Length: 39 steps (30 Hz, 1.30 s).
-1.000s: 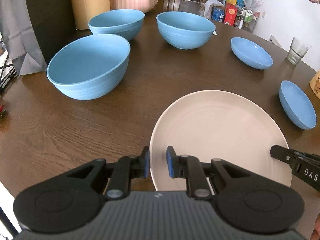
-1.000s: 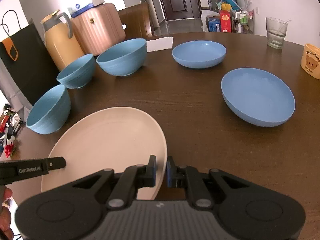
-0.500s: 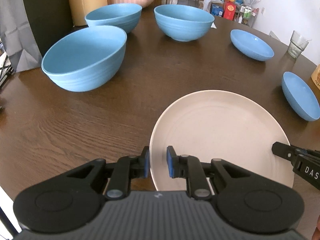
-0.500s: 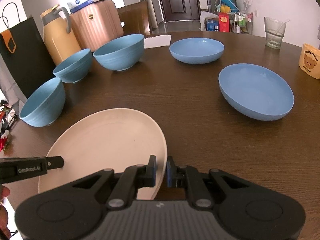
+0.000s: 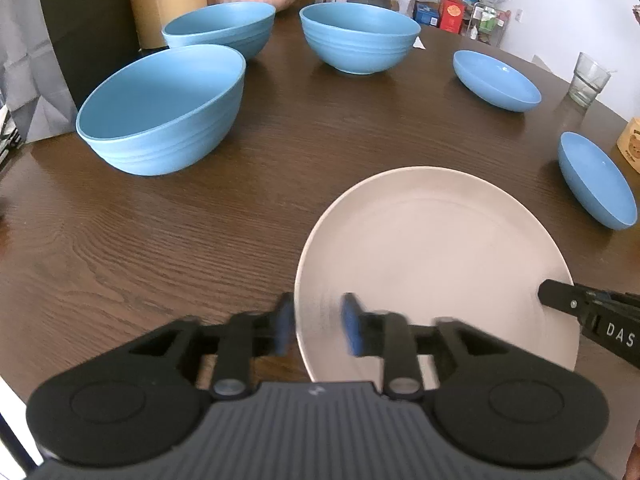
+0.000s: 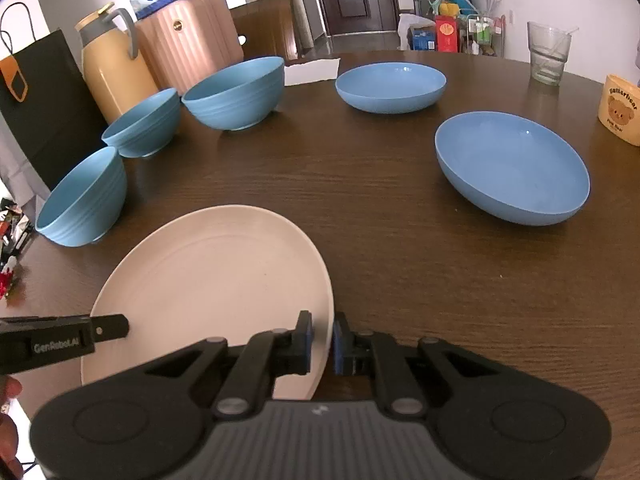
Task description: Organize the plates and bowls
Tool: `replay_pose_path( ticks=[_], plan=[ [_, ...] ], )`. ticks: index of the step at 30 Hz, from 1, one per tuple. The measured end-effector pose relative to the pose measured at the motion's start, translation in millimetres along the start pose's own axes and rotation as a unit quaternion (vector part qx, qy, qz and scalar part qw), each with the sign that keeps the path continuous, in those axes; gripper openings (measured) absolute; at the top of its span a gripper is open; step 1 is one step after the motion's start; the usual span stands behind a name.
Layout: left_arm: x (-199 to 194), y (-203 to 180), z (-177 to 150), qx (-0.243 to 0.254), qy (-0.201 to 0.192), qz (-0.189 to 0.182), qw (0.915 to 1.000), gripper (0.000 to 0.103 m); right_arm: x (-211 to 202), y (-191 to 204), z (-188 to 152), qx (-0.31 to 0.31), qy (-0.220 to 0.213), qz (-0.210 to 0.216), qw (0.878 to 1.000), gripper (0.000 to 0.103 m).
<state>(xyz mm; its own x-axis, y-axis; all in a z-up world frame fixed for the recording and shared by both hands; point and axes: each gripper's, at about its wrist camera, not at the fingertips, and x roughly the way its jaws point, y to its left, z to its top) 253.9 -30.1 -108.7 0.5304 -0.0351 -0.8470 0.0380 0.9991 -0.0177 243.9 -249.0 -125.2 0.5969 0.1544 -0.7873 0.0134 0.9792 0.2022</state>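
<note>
A cream plate (image 5: 432, 256) lies at the near edge of the brown table; it also shows in the right wrist view (image 6: 216, 284). My left gripper (image 5: 316, 322) straddles the plate's left rim, its jaws parted and blurred. My right gripper (image 6: 322, 340) is shut on the plate's right rim. Three deep blue bowls (image 5: 164, 104) (image 5: 220, 26) (image 5: 360, 36) stand at the left and back. Two shallow blue plates (image 6: 390, 86) (image 6: 512, 166) lie at the right.
A tan jug (image 6: 114, 68), a pink ribbed case (image 6: 188, 44) and a black paper bag (image 6: 36, 96) stand at the back left edge. A drinking glass (image 6: 548, 54) and a yellow bear cup (image 6: 620, 110) stand at the far right.
My left gripper's jaws have spread wider around the plate's left rim. The plate has come lower toward the table. The right gripper keeps its hold.
</note>
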Motion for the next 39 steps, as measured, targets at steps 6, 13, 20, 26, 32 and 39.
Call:
replay_pose_path(
  ticks=[6,13,20,26,32,39],
  plan=[
    [-13.7,0.7,-1.4,0.007,-0.025,0.015,0.9995,0.081,-12.3,-3.6,1.3,0.001,-0.012,0.004,1.0,0.032],
    [-35.4,4.8,-7.1,0.013,-0.051,0.018,0.9985,0.102,-41.7,0.1,0.0,-0.011,-0.041,0.027,0.999,0.085],
    [-40.2,16.0,-10.4,0.001,-0.038,-0.002,0.9993,0.103,-61.1,5.5,-3.9,-0.006,-0.046,0.046,0.998,0.097],
    [-45.3,17.3,-19.0,0.004,-0.038,-0.002,0.9993,0.103,-72.7,9.1,-11.8,-0.008,-0.048,0.038,0.998,0.102],
    [-52.2,18.0,-21.4,0.004,-0.042,-0.006,0.9991,0.103,-79.4,13.6,-17.0,-0.019,-0.047,0.024,0.998,0.103],
    [-60.0,15.5,-19.7,0.009,-0.049,-0.013,0.9987,0.103,-86.0,9.3,-18.8,-0.015,-0.055,0.018,0.998,0.103]
  ],
)
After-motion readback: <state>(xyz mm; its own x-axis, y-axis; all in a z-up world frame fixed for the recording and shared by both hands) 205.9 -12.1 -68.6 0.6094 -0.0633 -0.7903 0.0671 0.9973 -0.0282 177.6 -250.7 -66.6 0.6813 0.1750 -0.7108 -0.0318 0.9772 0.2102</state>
